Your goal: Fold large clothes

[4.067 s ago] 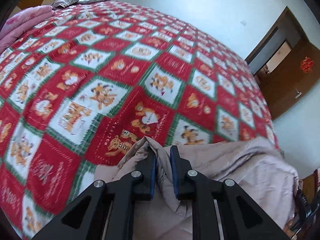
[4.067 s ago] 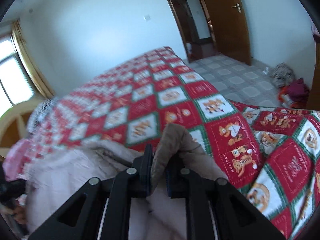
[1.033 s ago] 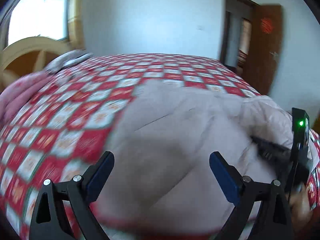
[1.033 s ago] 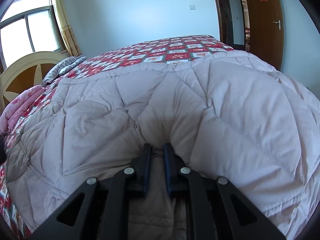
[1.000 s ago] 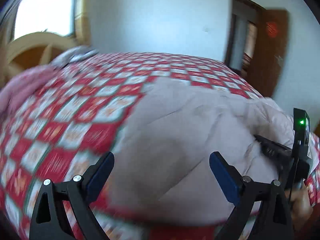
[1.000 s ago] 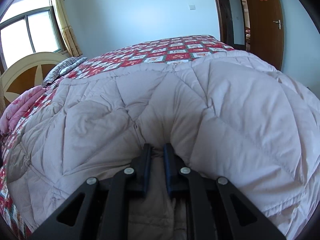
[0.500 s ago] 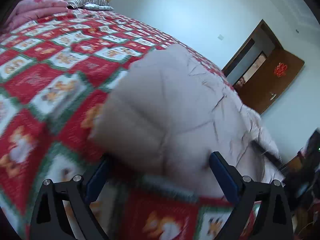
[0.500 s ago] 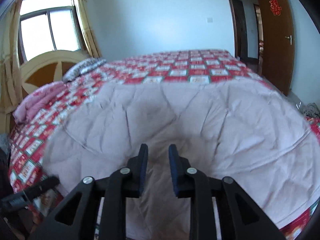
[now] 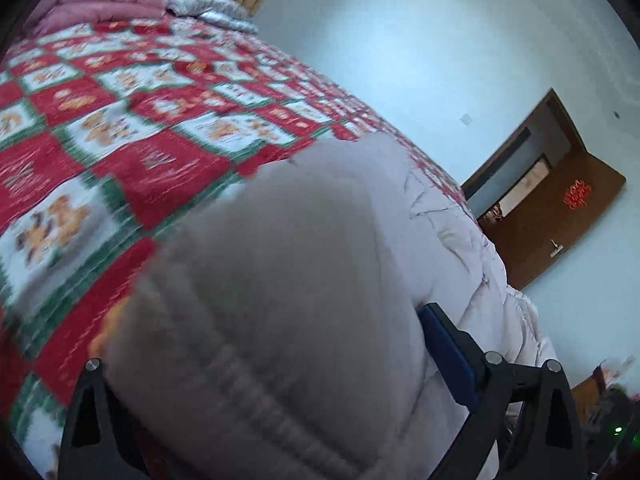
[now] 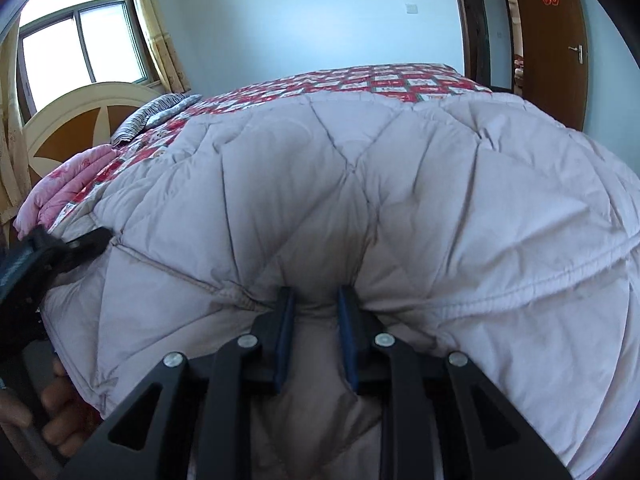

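A pale beige quilted down coat (image 10: 400, 180) lies spread across the bed's red, green and white patchwork bedspread (image 9: 120, 140). In the right wrist view my right gripper (image 10: 316, 312) has a bunched fold of the coat's near edge between its blue pads, with creases running into them. My left gripper (image 9: 264, 340) stands wide open, and a blurred ribbed end of the coat (image 9: 280, 300) fills the gap; fabric hides its left finger. The right wrist view shows the left gripper (image 10: 80, 244) at the coat's left end, held by a hand (image 10: 52, 420).
A pink folded quilt (image 10: 68, 184) and a striped pillow (image 10: 156, 116) lie by the round headboard (image 10: 80, 120) under the window (image 10: 80, 44). A brown door (image 10: 552, 40) stands open past the bed's far corner. The bedspread (image 10: 380, 80) shows beyond the coat.
My left gripper has sunk and rolled, closing in on the coat's end, which now sits between its open jaws. The right gripper's pads stand slightly wider than a second ago.
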`<state>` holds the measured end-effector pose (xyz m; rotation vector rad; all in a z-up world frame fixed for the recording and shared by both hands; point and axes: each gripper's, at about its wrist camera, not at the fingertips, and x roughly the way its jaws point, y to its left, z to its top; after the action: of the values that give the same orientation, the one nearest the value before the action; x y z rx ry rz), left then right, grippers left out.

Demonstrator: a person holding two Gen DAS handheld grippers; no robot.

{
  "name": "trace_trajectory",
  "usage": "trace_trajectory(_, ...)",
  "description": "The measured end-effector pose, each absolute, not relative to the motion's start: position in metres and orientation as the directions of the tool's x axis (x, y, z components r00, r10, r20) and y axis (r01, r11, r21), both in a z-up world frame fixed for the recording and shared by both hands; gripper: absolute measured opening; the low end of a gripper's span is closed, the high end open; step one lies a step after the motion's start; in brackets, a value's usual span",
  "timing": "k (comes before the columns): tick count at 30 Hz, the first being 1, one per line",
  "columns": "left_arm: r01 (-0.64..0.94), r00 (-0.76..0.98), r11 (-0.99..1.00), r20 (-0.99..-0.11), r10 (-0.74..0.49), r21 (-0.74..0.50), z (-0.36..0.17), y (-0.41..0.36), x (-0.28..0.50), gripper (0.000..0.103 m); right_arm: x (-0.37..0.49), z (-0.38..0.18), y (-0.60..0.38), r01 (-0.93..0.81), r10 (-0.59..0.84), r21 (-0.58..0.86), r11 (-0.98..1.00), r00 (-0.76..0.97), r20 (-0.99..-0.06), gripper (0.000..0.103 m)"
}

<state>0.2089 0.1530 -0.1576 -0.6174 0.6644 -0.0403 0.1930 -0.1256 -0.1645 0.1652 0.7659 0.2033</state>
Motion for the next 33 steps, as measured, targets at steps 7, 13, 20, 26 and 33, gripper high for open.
trace_trajectory(7, -0.003, 0.79, 0.804, -0.495, -0.363, -0.594, -0.137, 0.151, 0.209, 0.026, 0.2, -0.166, -0.137, -0.097, 0.31, 0.332, 0.938, 0.662, -0.683, 0.026)
trace_trajectory(13, 0.118, 0.809, 0.818, -0.423, -0.408, -0.563, -0.09, 0.149, 0.181, 0.022, 0.195, -0.163, -0.129, -0.061, 0.401, 0.46, 0.886, 0.601, -0.692, 0.027)
trace_trajectory(20, 0.173, 0.86, 0.926, -0.407, -0.308, -0.336, -0.019, 0.151, 0.137, 0.022, 0.19, -0.168, -0.053, -0.2, 0.698, 0.689, 0.696, 0.41, -0.587, 0.029)
trace_trajectory(26, 0.156, 0.9, 0.986, -0.402, -0.169, -0.067, 0.016, 0.11, 0.125, 0.022, 0.183, -0.142, -0.055, -0.258, 0.814, 0.787, 0.56, 0.349, -0.465, 0.028)
trace_trajectory(33, 0.296, 0.9, 0.932, -0.389, -0.199, 0.208, -0.004, -0.006, 0.12, 0.023, 0.129, -0.091, -0.213, -0.2, 0.593, 0.654, 0.73, 0.66, -0.461, 0.029)
